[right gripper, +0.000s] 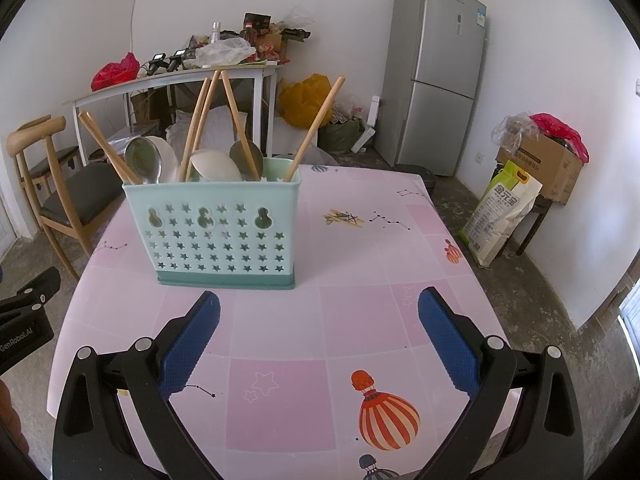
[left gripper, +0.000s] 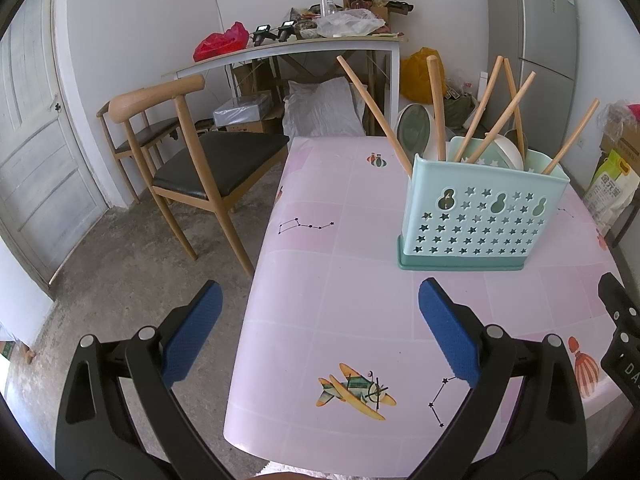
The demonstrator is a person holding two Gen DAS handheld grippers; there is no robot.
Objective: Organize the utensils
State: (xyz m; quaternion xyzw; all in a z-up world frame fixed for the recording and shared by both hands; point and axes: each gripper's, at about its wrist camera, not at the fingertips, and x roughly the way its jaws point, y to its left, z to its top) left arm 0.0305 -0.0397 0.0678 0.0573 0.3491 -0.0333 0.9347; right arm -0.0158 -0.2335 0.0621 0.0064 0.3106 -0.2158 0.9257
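Observation:
A mint-green utensil holder (left gripper: pixel 482 216) with star cut-outs stands on the pink table (left gripper: pixel 340 280); it also shows in the right wrist view (right gripper: pixel 218 232). Several wooden-handled utensils (left gripper: pixel 438 108) stand in it, with white and metal spoon bowls (right gripper: pixel 212 164) pointing up. My left gripper (left gripper: pixel 320 300) is open and empty, near the table's left front edge, short of the holder. My right gripper (right gripper: pixel 320 308) is open and empty, just in front of the holder. The right gripper's body shows at the left view's right edge (left gripper: pixel 620 320).
A wooden chair (left gripper: pixel 188 152) stands left of the table. A cluttered white side table (right gripper: pixel 176 76) is against the back wall. A grey fridge (right gripper: pixel 436 76), a rice bag (right gripper: pixel 500 212) and a cardboard box (right gripper: pixel 548 164) are to the right.

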